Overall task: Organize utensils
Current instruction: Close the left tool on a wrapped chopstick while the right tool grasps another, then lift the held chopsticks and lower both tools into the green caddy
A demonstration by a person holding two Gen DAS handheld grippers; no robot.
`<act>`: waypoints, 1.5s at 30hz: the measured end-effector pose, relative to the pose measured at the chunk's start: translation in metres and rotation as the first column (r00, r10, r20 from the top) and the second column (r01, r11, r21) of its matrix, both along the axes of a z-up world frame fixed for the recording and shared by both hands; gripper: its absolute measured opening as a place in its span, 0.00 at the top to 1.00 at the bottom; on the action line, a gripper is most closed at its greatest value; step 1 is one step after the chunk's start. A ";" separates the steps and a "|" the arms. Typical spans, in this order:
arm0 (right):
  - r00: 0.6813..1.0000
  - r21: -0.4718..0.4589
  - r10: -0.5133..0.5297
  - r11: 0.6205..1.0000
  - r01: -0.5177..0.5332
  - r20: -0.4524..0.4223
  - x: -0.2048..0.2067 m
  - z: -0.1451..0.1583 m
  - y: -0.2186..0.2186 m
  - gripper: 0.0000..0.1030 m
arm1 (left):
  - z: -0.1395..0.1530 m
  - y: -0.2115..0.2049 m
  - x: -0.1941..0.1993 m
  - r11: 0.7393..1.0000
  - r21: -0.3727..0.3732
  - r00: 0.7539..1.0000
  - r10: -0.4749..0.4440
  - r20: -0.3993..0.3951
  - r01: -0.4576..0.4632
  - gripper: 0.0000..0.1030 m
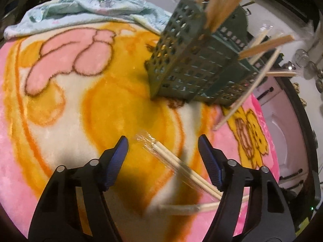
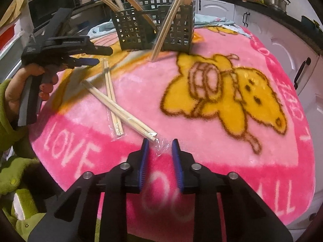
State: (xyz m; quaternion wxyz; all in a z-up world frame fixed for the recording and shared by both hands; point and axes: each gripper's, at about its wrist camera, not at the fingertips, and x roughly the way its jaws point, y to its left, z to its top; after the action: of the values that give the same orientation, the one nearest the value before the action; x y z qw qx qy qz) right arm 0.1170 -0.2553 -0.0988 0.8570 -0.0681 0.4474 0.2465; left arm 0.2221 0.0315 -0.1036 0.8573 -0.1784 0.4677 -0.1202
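Chopsticks [image 2: 119,111] in clear wrap lie on the pink blanket [image 2: 201,161], two pairs crossed: one runs from far left to near right, its wrapped tip between the right gripper's [image 2: 160,150] narrowly parted fingers, the other runs near to far. The left gripper [image 1: 163,153] is spread wide above a pair, holding nothing. Farther off, more chopsticks stand tilted in the green holder [image 2: 155,30].

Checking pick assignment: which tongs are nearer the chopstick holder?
Left. The left tongs hover open over the blanket a short way in front of the green chopstick holder. The right tongs sit near the table's front edge, far from it, past the wrapped chopsticks.
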 end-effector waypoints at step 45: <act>0.963 0.093 -0.127 0.990 0.107 0.238 0.008 0.098 -0.017 0.97 | 0.120 -0.045 -0.035 0.981 -0.049 0.944 -0.165 0.284 0.186 1.00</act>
State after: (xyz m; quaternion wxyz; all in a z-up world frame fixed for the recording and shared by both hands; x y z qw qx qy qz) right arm 0.1249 -0.2720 -0.0003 0.9205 -0.0371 0.3319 0.2029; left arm 0.1868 -0.0133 0.0168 0.8932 -0.1492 0.3514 -0.2375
